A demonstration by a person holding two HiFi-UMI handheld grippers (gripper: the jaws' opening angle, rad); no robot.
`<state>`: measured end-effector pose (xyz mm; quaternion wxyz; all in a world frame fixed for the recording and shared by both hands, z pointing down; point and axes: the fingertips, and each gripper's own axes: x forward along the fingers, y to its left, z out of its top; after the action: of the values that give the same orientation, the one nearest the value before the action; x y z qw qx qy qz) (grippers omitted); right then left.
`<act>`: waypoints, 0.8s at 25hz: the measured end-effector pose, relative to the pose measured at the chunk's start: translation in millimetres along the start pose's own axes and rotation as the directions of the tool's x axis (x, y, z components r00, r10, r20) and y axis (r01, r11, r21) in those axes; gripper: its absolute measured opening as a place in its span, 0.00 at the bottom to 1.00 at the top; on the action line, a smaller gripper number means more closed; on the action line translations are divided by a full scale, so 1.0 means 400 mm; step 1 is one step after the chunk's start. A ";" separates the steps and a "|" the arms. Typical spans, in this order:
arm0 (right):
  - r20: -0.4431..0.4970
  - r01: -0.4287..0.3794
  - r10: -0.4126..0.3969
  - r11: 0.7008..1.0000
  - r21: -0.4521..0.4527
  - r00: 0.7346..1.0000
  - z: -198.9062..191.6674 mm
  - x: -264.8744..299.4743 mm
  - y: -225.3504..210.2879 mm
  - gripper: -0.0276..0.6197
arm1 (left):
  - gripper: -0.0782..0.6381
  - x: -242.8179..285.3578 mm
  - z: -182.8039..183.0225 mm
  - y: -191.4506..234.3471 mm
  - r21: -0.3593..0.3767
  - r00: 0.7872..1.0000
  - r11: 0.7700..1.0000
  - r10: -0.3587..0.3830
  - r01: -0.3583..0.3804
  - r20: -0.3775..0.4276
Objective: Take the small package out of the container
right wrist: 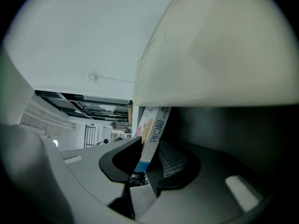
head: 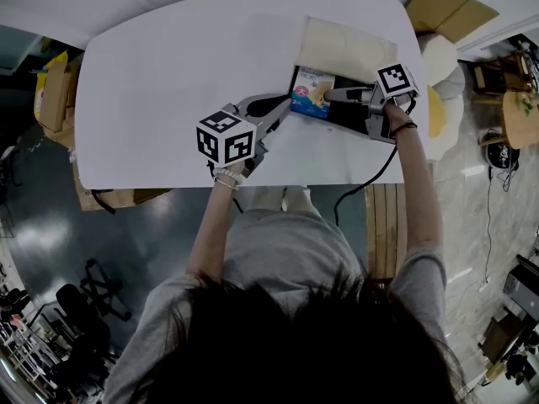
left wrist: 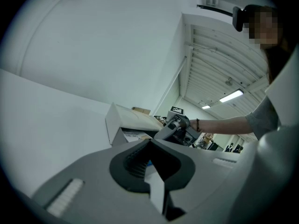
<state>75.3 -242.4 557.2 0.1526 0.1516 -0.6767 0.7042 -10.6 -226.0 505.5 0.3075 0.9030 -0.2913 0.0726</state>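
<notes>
A cream container (head: pixel 345 45) stands open at the table's far right, its lid (right wrist: pixel 219 55) tilted back. The small package (head: pixel 310 91), blue and white with print, stands upright at the container's mouth. My right gripper (head: pixel 333 96) is shut on the package's edge (right wrist: pixel 152 134), which runs up between the jaws (right wrist: pixel 148 160). My left gripper (head: pixel 282 108) sits at the container's left side. A thin white flap shows between its jaws (left wrist: pixel 152 164), which look closed on it. The left gripper view also shows the container (left wrist: pixel 117 122) and the right gripper (left wrist: pixel 180 125) beyond.
The white table (head: pixel 168 74) stretches bare to the left. Cardboard boxes sit on the floor at left (head: pixel 52 91) and top right (head: pixel 446 7). A black cable (head: pixel 370 179) hangs off the near table edge beside a wooden bench (head: pixel 389 225).
</notes>
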 end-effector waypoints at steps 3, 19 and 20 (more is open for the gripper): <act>-0.001 0.011 -0.011 1.000 0.001 1.000 -0.001 -0.002 0.002 0.25 | 0.10 -0.006 0.002 0.001 -0.001 1.000 1.000 0.004 -0.004 0.005; -0.012 0.090 -0.091 0.994 -0.056 0.996 -0.021 0.002 0.001 0.25 | 0.10 -0.021 -0.006 0.008 -0.010 1.000 1.000 0.013 -0.013 0.010; -0.010 0.101 -0.101 0.993 -0.055 0.995 -0.021 0.002 0.000 0.25 | 0.10 -0.021 -0.006 0.008 -0.010 1.000 1.000 0.012 -0.012 0.011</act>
<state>74.6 -234.0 557.0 0.1964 0.1771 -0.6859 0.6779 -19.1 -222.4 506.4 0.3100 0.9000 -0.2988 0.0681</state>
